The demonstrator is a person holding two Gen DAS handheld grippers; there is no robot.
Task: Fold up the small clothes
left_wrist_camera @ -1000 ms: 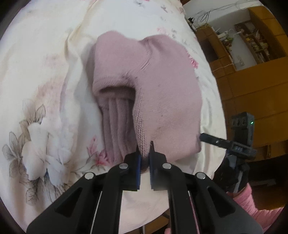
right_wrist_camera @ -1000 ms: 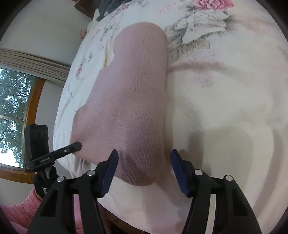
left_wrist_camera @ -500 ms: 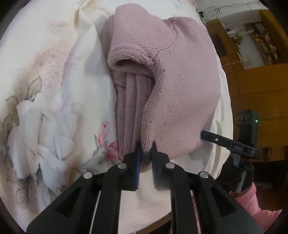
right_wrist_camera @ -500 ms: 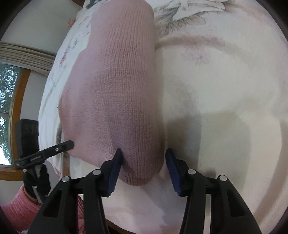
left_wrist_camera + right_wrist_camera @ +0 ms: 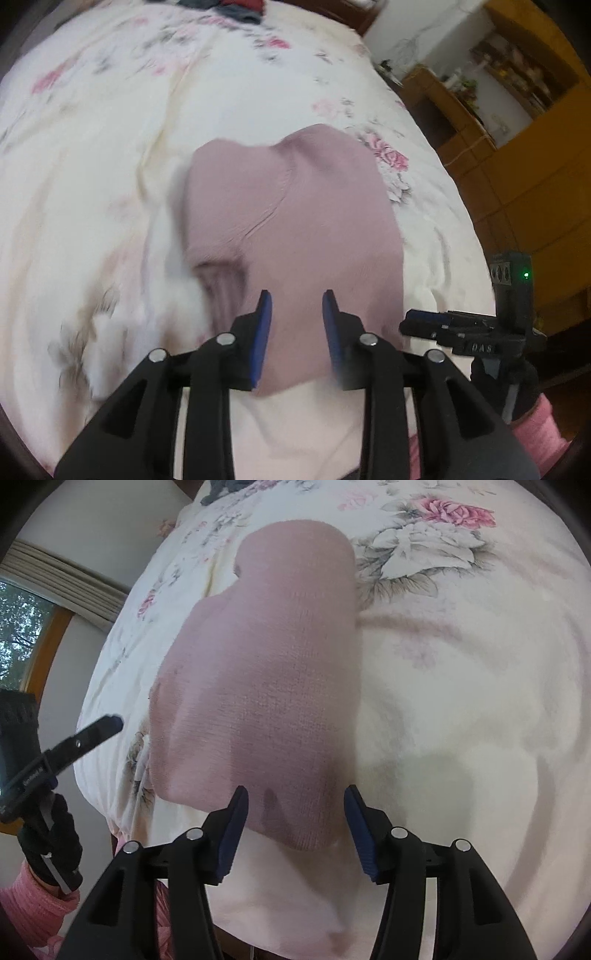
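Knitwear in dusty pink, a small sweater [image 5: 295, 229], lies folded into a compact oblong on the bed [image 5: 110, 184], near the bed's near edge and running away from that edge toward the middle. In the left wrist view a seam curves across its upper layer, and on the left side a ribbed part shows from under a folded-over flap; this view is blurred, so finer detail cannot be made out. In the right wrist view the top layer is smooth, with plain knit texture and a rounded far end.

The left gripper [image 5: 297, 304] hangs over the sweater's near end with its jaws apart at a middling gap, nothing between the blue pads [image 5: 263, 332]. The right gripper [image 5: 295, 801] is just at the sweater's near right corner, jaws spread wide, the corner lying between them but not pinched.

The bed cover is cream with pink roses and grey leaves, creased around the sweater. Each view catches the other gripper at the side, held by a hand in a black glove [image 5: 51, 842] with a pink sleeve [image 5: 33, 912]. Beyond the bed stand wooden cabinets [image 5: 517, 177] on the right and a window [image 5: 22, 638] with a curtain on the left. Dark clothes [image 5: 225, 9] lie at the far edge.
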